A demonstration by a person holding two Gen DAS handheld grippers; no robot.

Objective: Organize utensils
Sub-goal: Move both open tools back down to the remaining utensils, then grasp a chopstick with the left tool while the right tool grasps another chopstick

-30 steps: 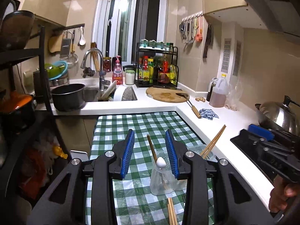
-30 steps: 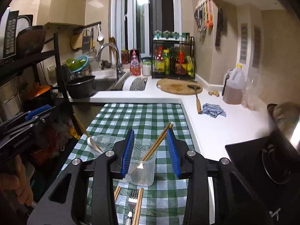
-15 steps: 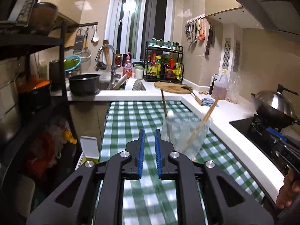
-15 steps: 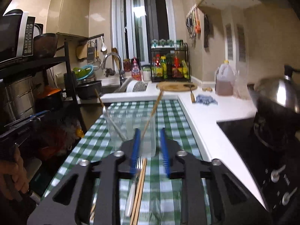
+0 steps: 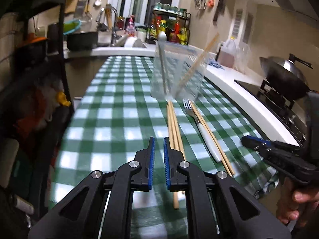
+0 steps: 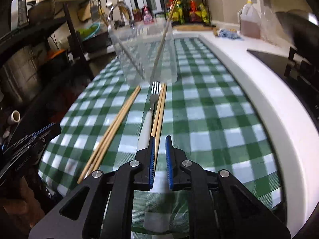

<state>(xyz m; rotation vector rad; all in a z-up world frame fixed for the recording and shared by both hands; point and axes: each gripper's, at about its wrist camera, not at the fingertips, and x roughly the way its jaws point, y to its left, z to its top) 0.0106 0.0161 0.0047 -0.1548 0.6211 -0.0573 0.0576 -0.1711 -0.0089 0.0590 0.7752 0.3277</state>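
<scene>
A clear plastic container [image 5: 177, 73] stands on the green checked tablecloth [image 5: 119, 119] and holds chopsticks and a spoon. In front of it lie one pair of chopsticks [image 5: 173, 123], a white-handled fork [image 5: 199, 123] and a second pair of chopsticks [image 5: 211, 139]. My left gripper [image 5: 158, 140] hovers low over the cloth, shut and empty, just left of the first pair. My right gripper [image 6: 159, 139] is shut with a narrow gap and holds nothing. The near ends of the chopsticks [image 6: 159, 109] beside the fork [image 6: 148, 119] run under its left finger. The other pair [image 6: 113, 131] lies to the left, the container [image 6: 143, 55] beyond.
A white counter [image 6: 249, 83] with a stove and a wok [image 5: 285, 75] runs along the right. A dark shelf rack [image 5: 39, 59] stands on the left. The sink, bottles and a cutting board are at the far end. A hand [image 5: 299, 203] holds the right gripper [image 5: 279, 155].
Both grippers have closed from part open. Both have sunk from above the container to low over the near end of the table, where the fork and chopsticks lie.
</scene>
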